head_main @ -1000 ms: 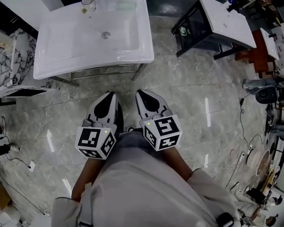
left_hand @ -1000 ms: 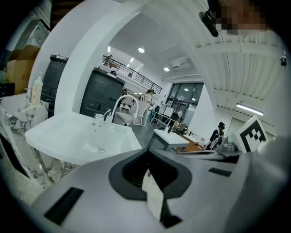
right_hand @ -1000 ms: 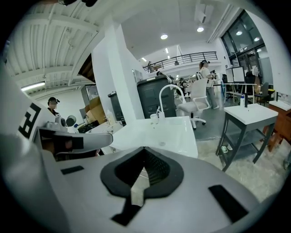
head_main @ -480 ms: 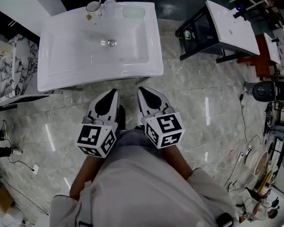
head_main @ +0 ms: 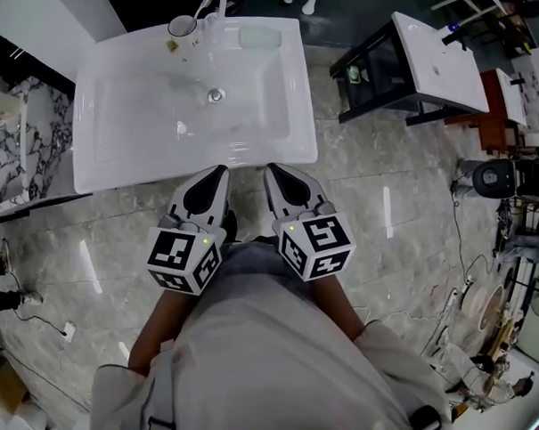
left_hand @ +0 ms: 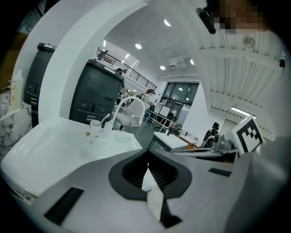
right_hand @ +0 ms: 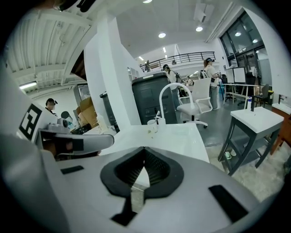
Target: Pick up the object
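A white sink [head_main: 116, 163] stands ahead of me, with a drain [head_main: 215, 95] in its basin. On its far edge sit a white cup [head_main: 182, 27] holding a toothbrush, a faucet [head_main: 217, 5] and a pale green soap dish [head_main: 260, 38]. My left gripper [head_main: 218, 173] and right gripper [head_main: 271, 171] hover side by side at the sink's near rim, both shut and holding nothing. The left gripper view shows its jaws [left_hand: 148, 152] closed, the cup [left_hand: 95, 127] far ahead. In the right gripper view the jaws [right_hand: 144, 149] meet too, with the cup [right_hand: 151, 125] beyond.
A second white basin on a black stand [head_main: 436, 51] sits to the right. A marble-patterned slab [head_main: 16, 132] leans at the left. Cables and equipment [head_main: 509, 190] clutter the floor at the right edge. People stand far off in the hall.
I have stepped toward the sink; its near rim has come down to the gripper tips. Both grippers stay shut and side by side.
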{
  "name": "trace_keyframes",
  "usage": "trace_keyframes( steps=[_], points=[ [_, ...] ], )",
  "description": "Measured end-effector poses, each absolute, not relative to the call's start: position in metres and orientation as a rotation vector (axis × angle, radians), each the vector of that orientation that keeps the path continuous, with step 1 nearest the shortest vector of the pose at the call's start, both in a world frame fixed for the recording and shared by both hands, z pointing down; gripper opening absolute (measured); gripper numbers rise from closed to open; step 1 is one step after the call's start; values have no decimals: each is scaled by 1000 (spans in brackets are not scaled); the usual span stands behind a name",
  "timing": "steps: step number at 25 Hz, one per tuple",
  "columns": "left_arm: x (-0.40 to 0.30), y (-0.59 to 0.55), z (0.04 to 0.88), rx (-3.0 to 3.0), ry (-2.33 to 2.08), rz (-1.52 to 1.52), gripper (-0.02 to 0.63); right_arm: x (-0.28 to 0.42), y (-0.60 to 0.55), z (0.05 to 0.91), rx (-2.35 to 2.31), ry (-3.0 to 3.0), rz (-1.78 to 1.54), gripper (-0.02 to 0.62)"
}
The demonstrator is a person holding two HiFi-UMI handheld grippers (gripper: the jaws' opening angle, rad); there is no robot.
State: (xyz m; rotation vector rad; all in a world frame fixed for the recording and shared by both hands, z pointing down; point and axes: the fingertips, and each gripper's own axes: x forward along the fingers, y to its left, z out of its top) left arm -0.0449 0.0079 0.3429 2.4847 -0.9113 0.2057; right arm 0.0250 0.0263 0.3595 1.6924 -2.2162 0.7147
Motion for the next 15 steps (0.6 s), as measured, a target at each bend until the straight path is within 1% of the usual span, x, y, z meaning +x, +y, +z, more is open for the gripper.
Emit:
trace_keyframes(
  steps=[15],
  points=[
    [-56, -35, 349, 2489, -835, 180, 0, 15, -14, 365, 1705, -2160, 680, 9]
  ],
)
